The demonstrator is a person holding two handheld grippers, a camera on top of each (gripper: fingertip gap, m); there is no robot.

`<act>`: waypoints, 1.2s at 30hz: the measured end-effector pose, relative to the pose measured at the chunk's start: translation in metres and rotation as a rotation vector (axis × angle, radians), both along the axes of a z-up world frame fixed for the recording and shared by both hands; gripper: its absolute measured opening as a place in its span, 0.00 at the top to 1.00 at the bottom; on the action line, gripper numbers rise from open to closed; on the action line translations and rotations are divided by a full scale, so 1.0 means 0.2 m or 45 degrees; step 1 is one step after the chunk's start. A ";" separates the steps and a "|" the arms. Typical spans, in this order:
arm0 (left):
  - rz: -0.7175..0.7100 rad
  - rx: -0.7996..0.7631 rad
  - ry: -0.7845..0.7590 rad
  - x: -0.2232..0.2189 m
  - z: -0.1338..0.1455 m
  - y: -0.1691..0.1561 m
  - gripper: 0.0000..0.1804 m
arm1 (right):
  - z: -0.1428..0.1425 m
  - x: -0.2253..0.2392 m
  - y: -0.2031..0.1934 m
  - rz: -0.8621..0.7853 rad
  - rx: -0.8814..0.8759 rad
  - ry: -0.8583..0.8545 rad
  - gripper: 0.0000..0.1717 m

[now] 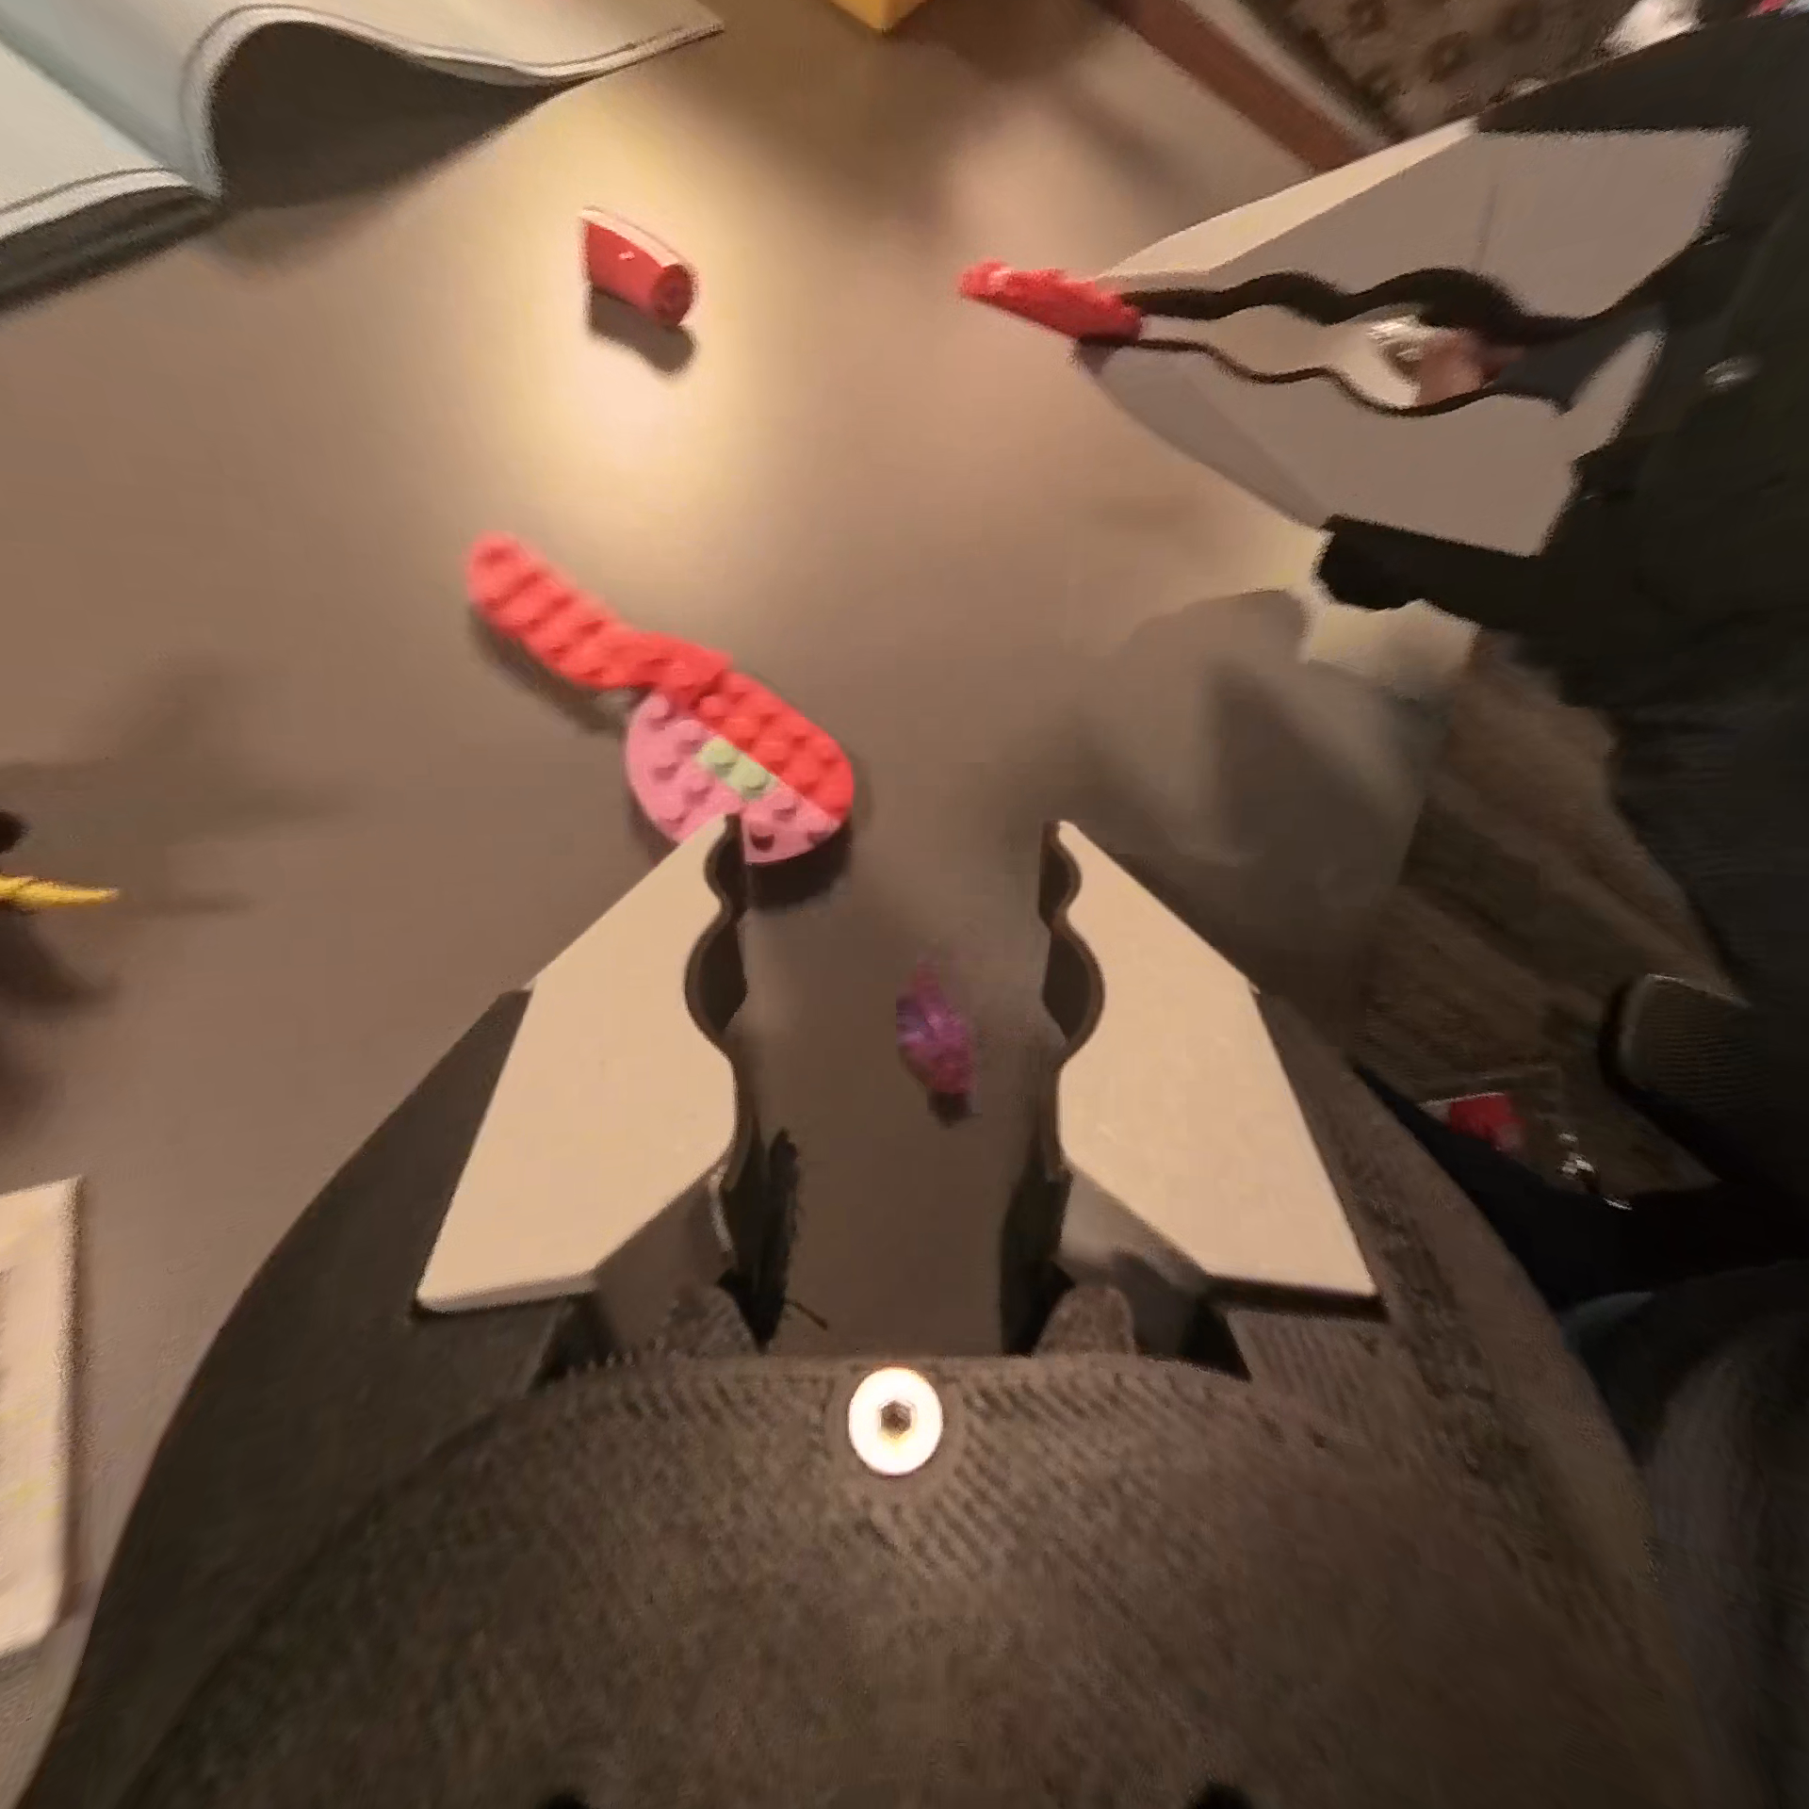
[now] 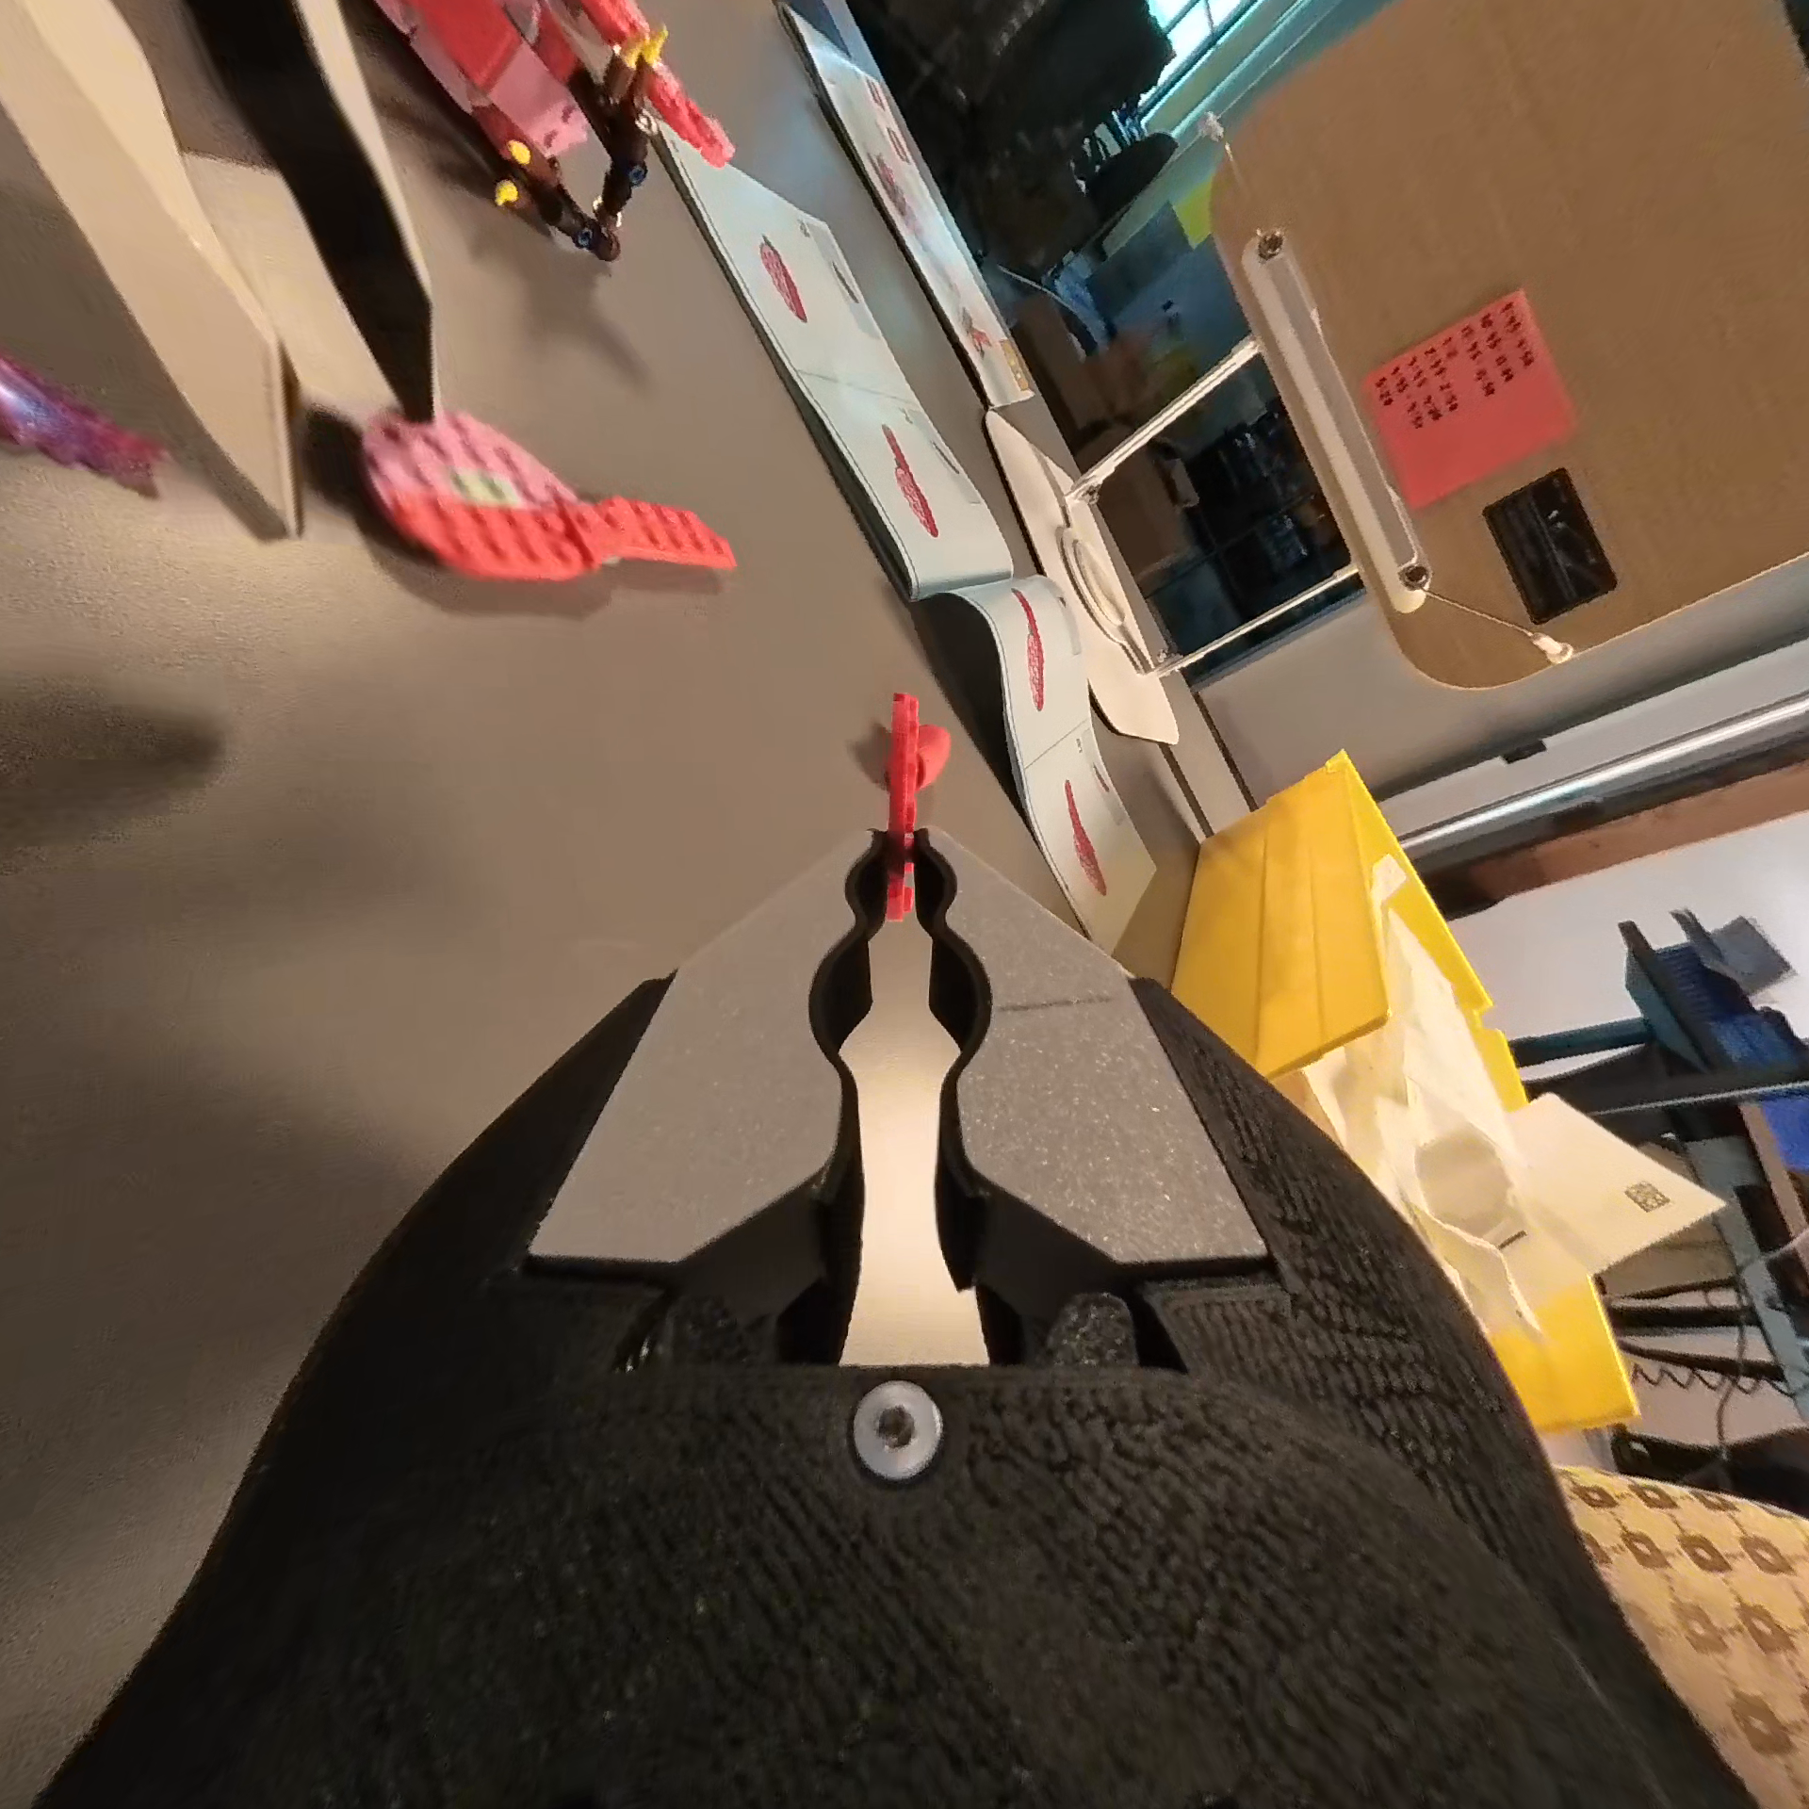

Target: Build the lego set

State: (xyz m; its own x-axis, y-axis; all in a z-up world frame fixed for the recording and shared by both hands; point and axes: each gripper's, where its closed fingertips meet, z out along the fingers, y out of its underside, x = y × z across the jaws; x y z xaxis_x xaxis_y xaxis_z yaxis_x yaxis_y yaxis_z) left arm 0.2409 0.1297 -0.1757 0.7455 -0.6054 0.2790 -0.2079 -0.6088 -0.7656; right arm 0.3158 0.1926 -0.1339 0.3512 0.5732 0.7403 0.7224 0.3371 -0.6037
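Warm, dim indoor lighting in both views. Heavy motion blur across the left wrist view, the red and pink plate assembly (image 1: 666, 705) smeared, only the hand-held gripper (image 1: 891, 842) near sharp. Soft glare patch on the worktop (image 1: 783, 245). Right wrist view crisper, with diffuse shadows on the worktop and daylight from a window (image 2: 1189, 39). Strong wide-angle bending at edges.

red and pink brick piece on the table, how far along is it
Done: red and pink plates already joined, lying on the table. In hand: right gripper pinches a thin red plate; left gripper open beside the assembly. Left: loose red piece, purple piece.
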 end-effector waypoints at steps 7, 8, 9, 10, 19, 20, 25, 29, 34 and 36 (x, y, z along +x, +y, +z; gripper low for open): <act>0.057 0.289 -0.275 0.04 0.26 0.03 0.68 | 0.12 -0.11 -0.03 -0.004 0.281 0.024 0.99; 0.081 0.314 -0.355 0.03 0.31 0.03 0.68 | 0.15 -0.14 -0.05 0.011 0.357 0.016 0.99; 0.097 0.324 -0.437 0.02 0.35 0.03 0.69 | 0.17 -0.18 -0.07 0.031 0.429 -0.001 0.99; 0.108 0.322 -0.512 0.01 0.39 0.03 0.69 | 0.18 -0.22 -0.09 0.055 0.490 -0.024 0.99; 0.435 0.730 -0.326 -0.40 0.49 0.08 0.79 | -0.01 -0.49 -0.19 0.264 0.248 -0.307 0.99; 0.470 0.769 -0.281 -0.45 0.49 0.08 0.80 | -0.03 -0.52 -0.19 0.276 0.223 -0.353 0.99; 0.553 0.807 -0.094 -0.61 0.46 0.02 0.81 | -0.10 -0.67 -0.20 0.392 0.093 -0.556 0.99; 0.592 0.783 -0.038 -0.67 0.41 -0.02 0.83 | -0.13 -0.77 -0.20 0.437 0.011 -0.630 0.99; 0.641 0.919 -0.053 -0.72 0.48 -0.08 0.91 | -0.21 -0.82 -0.23 0.470 -0.121 -0.732 0.95; 0.641 0.918 -0.043 -0.72 0.48 -0.09 0.91 | -0.24 -0.82 -0.27 0.485 -0.234 -0.719 0.89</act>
